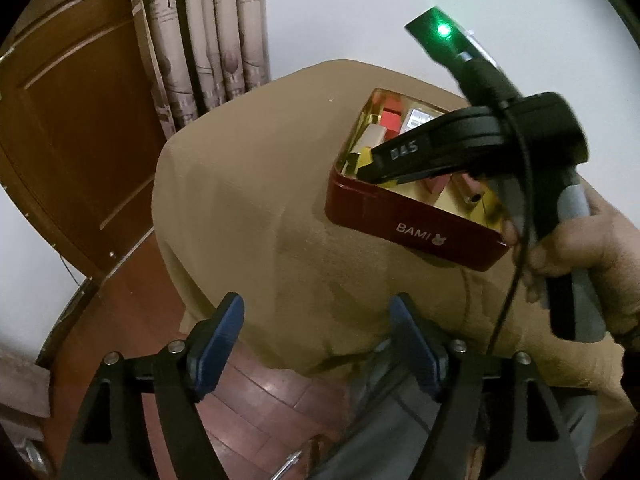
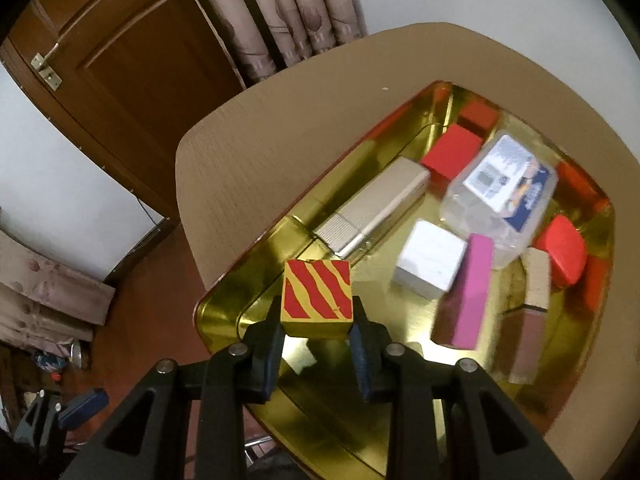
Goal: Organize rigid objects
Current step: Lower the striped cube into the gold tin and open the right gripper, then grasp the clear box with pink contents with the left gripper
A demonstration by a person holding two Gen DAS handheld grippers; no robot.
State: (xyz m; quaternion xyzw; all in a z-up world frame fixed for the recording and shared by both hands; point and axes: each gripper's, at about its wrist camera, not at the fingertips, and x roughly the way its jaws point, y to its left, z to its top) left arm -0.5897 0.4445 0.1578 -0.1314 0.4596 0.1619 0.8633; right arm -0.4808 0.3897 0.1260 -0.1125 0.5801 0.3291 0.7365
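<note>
A red tin (image 1: 416,224) marked BAMI with a gold inside (image 2: 320,200) stands on a tan round table (image 1: 256,184). It holds red blocks (image 2: 452,152), a silver case (image 2: 376,208), a clear plastic box (image 2: 504,188), a white cube (image 2: 432,260) and a pink bar (image 2: 468,292). My right gripper (image 2: 316,320) is shut on a red-and-yellow striped cube (image 2: 318,294) and holds it over the tin's near left corner. In the left wrist view the right gripper (image 1: 384,160) reaches into the tin. My left gripper (image 1: 316,320) is open and empty, near the table's edge.
A brown door (image 2: 132,60) and a patterned curtain (image 1: 208,32) stand behind the table. The floor is reddish wood (image 1: 256,408). The hand (image 1: 580,248) holding the right gripper is at the table's right side. A cable (image 1: 516,280) hangs from it.
</note>
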